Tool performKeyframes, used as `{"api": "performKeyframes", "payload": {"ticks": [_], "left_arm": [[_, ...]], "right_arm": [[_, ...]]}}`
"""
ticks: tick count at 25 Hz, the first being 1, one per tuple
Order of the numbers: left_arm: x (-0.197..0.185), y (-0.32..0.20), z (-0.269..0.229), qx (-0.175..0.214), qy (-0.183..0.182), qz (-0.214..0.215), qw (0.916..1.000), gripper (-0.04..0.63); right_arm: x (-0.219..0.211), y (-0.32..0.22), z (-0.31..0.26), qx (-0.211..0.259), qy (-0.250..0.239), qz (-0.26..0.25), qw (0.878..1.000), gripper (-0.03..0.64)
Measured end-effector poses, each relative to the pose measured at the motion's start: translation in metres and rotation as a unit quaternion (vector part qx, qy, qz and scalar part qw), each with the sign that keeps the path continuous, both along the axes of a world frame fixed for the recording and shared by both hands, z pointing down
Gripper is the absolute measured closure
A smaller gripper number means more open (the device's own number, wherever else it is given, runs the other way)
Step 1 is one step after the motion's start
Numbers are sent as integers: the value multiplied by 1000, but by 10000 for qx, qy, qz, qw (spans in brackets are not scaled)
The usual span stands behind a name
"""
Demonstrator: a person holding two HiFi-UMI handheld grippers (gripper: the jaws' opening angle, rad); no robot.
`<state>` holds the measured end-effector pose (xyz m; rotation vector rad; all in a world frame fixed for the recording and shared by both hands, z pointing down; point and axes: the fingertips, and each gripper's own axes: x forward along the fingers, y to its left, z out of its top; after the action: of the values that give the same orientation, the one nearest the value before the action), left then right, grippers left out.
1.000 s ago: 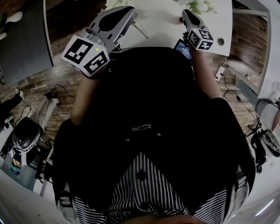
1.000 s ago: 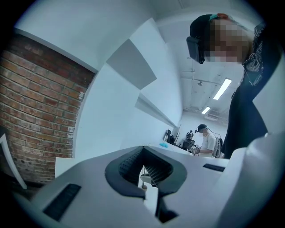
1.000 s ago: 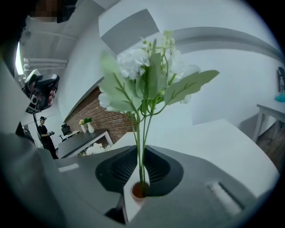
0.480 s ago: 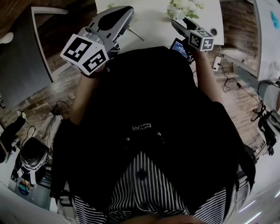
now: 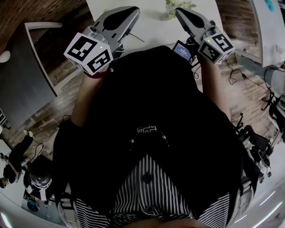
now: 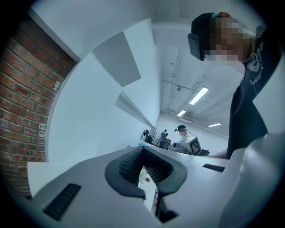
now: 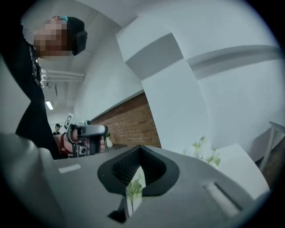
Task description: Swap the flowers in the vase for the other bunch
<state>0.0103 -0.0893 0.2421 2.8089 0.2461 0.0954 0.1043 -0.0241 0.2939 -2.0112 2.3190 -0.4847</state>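
Observation:
A bunch of white flowers with green leaves (image 5: pixel 178 4) stands at the far edge of the white table (image 5: pixel 153 26); its vase does not show. My right gripper (image 5: pixel 179 12) hangs raised just in front of the bunch and is shut. In the right gripper view the flowers (image 7: pixel 202 153) rise beyond the right jaw, and a green sprig (image 7: pixel 133 189) shows through the slit under the pads; I cannot tell whether it is pinched. My left gripper (image 5: pixel 129 11) is level over the table's left part, shut and empty. A thin stem (image 5: pixel 135 36) lies beside it.
Wood floor with cables lies on both sides of the table. A dark panel (image 5: pixel 26 80) stands at the left. A brick wall (image 6: pixel 22 102) and white walls lie beyond the left gripper. The person's dark torso fills the middle of the head view.
The right gripper has risen and looms larger near the flowers. The head view has swung, shifting the table leftward. The left gripper has hardly moved.

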Motion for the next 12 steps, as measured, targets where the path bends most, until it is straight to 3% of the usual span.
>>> {"api": "performKeyframes", "payload": {"ticks": [5,12], "left_arm": [[-9,-1,-1,127,17,-78,9999,589],[-32,0,1,98,63,-350,9993,589]], "right_arm": [[-36,-18,-43,260,416,-535,9974,614],[-72,-25,-38,183,554,-1033,9929,614]]}}
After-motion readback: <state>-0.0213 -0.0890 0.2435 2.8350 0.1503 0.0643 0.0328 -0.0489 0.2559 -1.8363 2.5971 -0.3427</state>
